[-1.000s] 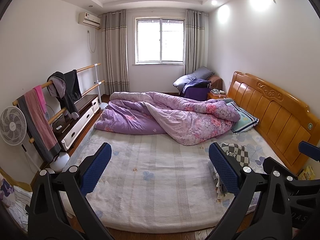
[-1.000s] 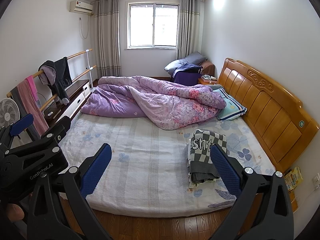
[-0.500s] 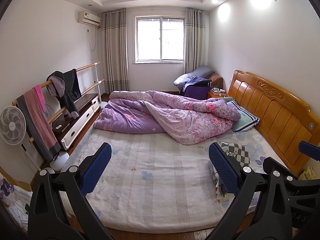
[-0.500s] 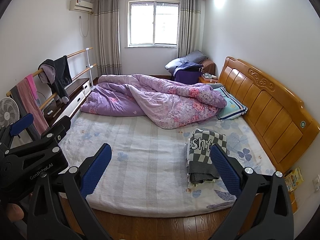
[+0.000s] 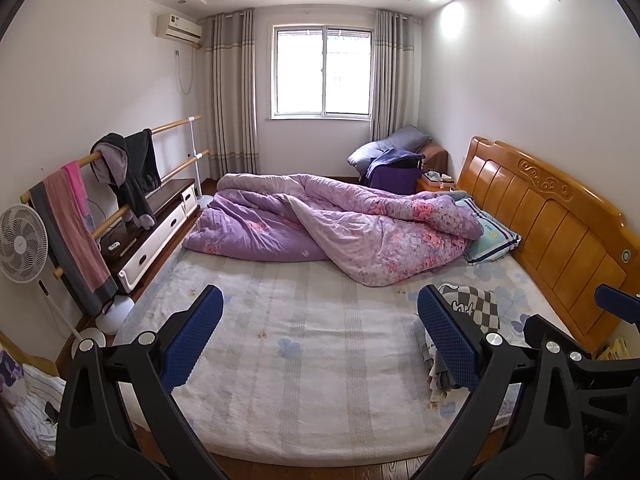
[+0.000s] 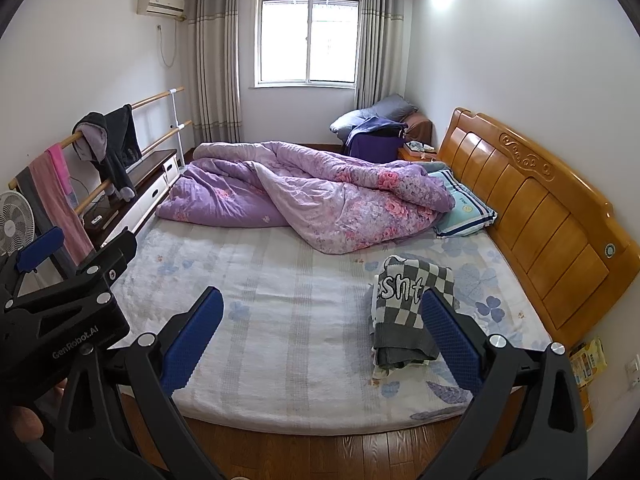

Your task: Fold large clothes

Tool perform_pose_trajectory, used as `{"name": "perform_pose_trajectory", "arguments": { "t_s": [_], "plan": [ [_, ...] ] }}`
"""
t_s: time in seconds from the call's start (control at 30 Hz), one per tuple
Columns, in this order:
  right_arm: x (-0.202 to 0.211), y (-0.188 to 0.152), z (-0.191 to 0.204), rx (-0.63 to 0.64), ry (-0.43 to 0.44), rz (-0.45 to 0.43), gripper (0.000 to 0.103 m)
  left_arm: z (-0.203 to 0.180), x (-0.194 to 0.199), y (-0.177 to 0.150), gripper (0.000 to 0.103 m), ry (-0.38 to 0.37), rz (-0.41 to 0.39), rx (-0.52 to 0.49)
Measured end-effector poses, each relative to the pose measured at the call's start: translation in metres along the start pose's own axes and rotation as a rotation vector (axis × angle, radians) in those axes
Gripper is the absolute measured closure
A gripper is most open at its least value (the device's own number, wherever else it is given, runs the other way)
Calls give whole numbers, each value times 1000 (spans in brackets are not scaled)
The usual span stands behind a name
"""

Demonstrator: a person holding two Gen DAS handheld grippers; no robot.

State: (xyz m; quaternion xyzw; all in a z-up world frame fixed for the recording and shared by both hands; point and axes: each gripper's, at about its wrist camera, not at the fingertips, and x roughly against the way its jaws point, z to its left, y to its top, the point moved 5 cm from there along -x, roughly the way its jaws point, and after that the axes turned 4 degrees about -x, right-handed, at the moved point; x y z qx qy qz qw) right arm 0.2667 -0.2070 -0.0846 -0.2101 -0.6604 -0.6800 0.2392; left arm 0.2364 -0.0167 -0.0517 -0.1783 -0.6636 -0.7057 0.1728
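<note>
Hovering: both grippers are hanging above the foot of the bed [image 6: 304, 320], touching nothing.
Left gripper [image 5: 320, 336]: its blue fingers [image 5: 192, 336] are standing spread wide, with only bare sheet showing between them.
Right gripper [image 6: 324, 336]: its fingers [image 6: 450, 334] are likewise standing spread and holding nothing; the right finger is overlapping the edge of the clothes in its own view.
Clothes [image 6: 408, 308]: a folded stack topped by a grey-and-white checked piece with lettering is lying on the bed, near the foot edge and toward the headboard side; in the left view the stack [image 5: 476, 312] is showing partly behind the right finger.
Quilt [image 6: 316, 192]: a purple flowered quilt is lying bunched across the far half of the bed, well apart from the clothes.
Pillow [image 6: 460, 208]: it is lying against the headboard [image 6: 540, 204], touching the quilt.
Rack [image 5: 100, 184]: standing left of the bed, it is carrying a dark jacket and a pink towel.
Fan [image 5: 20, 244]: it is standing left of the bed, beside the rack.
</note>
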Motion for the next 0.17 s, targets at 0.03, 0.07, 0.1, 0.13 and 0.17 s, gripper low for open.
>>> {"name": "perform_pose_trajectory", "arguments": {
  "t_s": [0.03, 0.07, 0.1, 0.13, 0.17],
  "plan": [
    [-3, 0, 0, 1, -1, 4, 8, 2, -4, -2, 5, -2, 5, 0],
    [-7, 1, 3, 3, -4, 6, 8, 4, -9, -2, 5, -4, 7, 2],
    [-11, 1, 5, 5, -7, 8, 8, 5, -15, -2, 5, -6, 11, 4],
    [-15, 2, 7, 7, -10, 14, 8, 8, -21, -4, 5, -6, 18, 6],
    [-21, 3, 10, 10, -12, 20, 8, 10, -27, -3, 5, -7, 23, 7]
  ]
}}
